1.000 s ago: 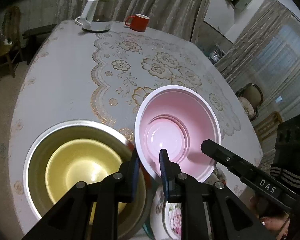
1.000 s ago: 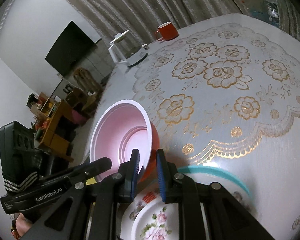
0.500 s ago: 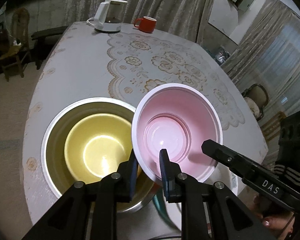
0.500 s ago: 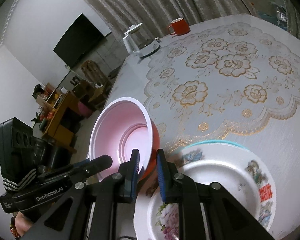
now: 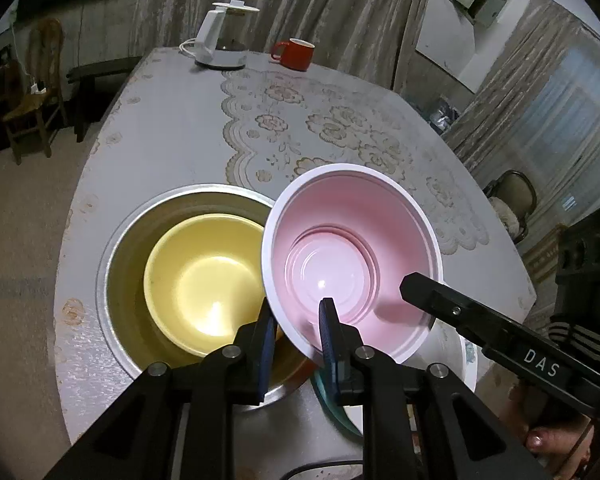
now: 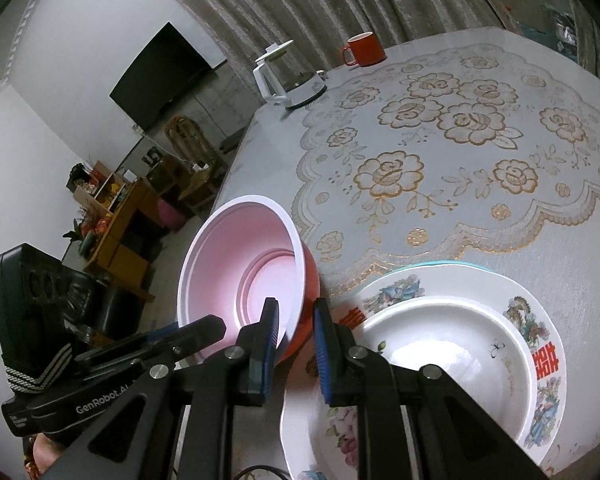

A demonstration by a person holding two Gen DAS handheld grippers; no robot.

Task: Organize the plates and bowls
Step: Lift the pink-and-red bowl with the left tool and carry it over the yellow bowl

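- The left gripper (image 5: 296, 322) was closed down on the near rim of the pink bowl (image 5: 352, 256), with one blue pad inside the bowl and the other outside its wall.
- The right gripper (image 6: 296, 332) pinched the same bowl's rim from the other side, its left pad inside the pink interior and its right pad against the red outer wall; its jaws stood almost closed.
- The pink bowl (image 6: 240, 268) was held tilted between the two grippers, above the table, its mouth turned toward the left wrist camera.
- Just left of it in the left wrist view, a yellow bowl (image 5: 204, 276) sat nested in a metal bowl (image 5: 118, 248), and the pink bowl's rim overlapped the metal bowl's right edge.
- Below and to the right of the right gripper lay a white plate (image 6: 452, 344) stacked on a flowered plate (image 6: 540, 332), with a teal rim showing underneath.
- Beyond them spread the table (image 6: 580, 248) with its gold-flowered lace cloth (image 6: 440, 152).
- At the far end stood a white kettle (image 5: 224, 36) and a red mug (image 5: 294, 54), near one another.
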